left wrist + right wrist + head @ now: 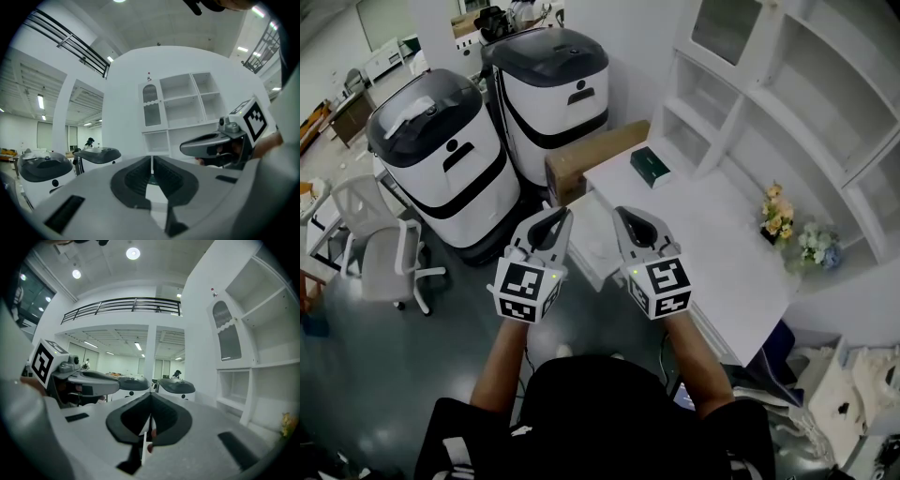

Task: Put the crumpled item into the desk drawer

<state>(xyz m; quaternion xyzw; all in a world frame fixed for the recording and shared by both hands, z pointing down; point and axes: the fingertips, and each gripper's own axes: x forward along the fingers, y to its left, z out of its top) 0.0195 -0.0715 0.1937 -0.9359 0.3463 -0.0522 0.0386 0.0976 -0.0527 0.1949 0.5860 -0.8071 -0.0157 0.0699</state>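
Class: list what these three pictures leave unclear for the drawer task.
Crumpled item: appears in no view.
Drawer: head view, the left gripper and right gripper overlap the desk front; open or shut unclear.
Green box: head view, print too small.

You are wearing a black short-sleeved top (600,412), white marks at one shoulder. Left gripper (557,216) and right gripper (624,215) are showing pale grey shells, black pads, black-and-white marker cubes (525,290).
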